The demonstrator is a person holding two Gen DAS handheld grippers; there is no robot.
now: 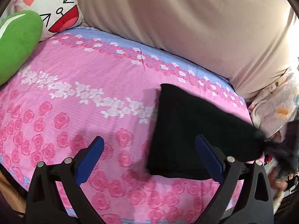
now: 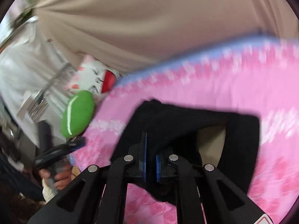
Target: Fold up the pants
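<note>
Right claw clamps black pants ahead of it, lifting a fold off the bed. Left claw gapes empty beside them; next, lay the fold flat.

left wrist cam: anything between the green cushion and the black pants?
Nothing but bare pink rose-print bedsheet between the green cushion and the black pants. The left wrist view shows this stretch sharply.
</note>
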